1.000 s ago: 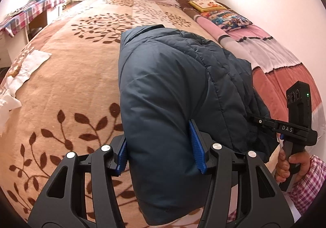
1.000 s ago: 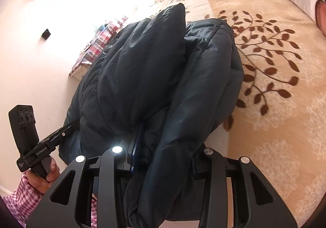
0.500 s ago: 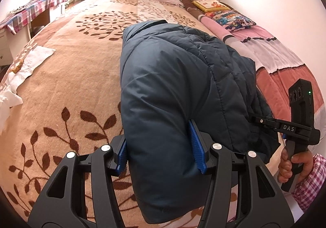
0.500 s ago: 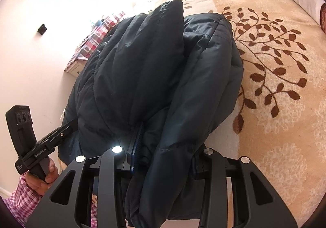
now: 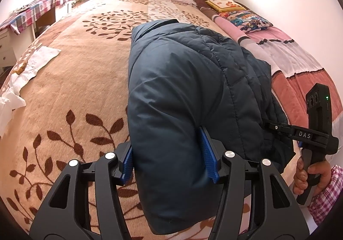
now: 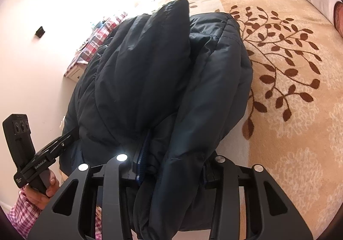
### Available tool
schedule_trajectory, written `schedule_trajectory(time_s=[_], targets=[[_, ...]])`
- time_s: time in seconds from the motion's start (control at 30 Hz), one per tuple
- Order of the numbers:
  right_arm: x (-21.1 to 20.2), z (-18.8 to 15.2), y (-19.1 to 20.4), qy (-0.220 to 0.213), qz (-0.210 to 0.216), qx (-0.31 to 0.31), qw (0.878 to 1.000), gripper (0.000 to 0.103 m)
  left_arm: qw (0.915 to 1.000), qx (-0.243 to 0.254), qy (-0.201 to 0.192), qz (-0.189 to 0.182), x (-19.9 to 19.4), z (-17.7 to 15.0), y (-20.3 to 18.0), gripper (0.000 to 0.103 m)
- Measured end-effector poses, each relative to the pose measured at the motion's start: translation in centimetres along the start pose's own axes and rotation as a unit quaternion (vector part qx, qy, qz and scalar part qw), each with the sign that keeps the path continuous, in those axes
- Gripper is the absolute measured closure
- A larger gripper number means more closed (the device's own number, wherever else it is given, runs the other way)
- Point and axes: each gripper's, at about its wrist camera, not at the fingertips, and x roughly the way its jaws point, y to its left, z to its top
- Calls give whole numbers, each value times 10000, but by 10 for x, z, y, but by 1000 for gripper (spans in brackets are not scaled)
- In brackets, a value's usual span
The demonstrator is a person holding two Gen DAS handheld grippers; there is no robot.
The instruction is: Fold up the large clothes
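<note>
Through the left wrist camera, my left tongs (image 5: 169, 154) stand wide apart with a thick, puffed fold of the dark blue padded jacket (image 5: 182, 94) filling the gap. Both blue pads (image 5: 209, 154) press against the fabric, so I read this as a grip on the jacket — though the jaws have just been opening a little, with the fold between them. The jacket is bunched in a mound on the bed (image 5: 70, 81), over a tan blanket with brown leaf patterns. A white cloth (image 5: 32, 66) lies at the blanket's left edge, and a striped pink quilt (image 5: 287, 60) runs along the right side by the wall. At the far right a hand (image 5: 310, 175) in a pink checked sleeve holds the handle of the other device, whose arm reaches into the jacket.

Through the right wrist camera, my right tongs (image 6: 173, 167) are about half open and stuffed with folded layers of the same jacket (image 6: 163, 72). One blue pad (image 6: 142, 160) shows against the cloth; the other is buried, so I take it as a grip, likely firm — here too the jaws have just eased open slightly. The jacket rises in dark ridges ahead, resting on the leaf-patterned blanket (image 6: 289, 72). Lower left, a hand (image 6: 40, 192) grips the left device.
</note>
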Motion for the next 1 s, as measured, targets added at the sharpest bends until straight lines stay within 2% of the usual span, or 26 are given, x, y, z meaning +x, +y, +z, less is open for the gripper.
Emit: schedule_trajectory(time_s=[0.27, 0.67, 1.0], targets=[[-5, 0, -2, 39, -150, 244, 9996, 46, 9996, 69, 27, 259, -6, -1, -2, 41], [-15, -2, 6, -11, -243, 154, 9996, 43, 9989, 161, -219, 378, -34, 4, -1, 40], [-29, -6, 7, -148, -306, 107, 9994, 42, 9986, 219, -280, 390, -54, -6, -3, 40]])
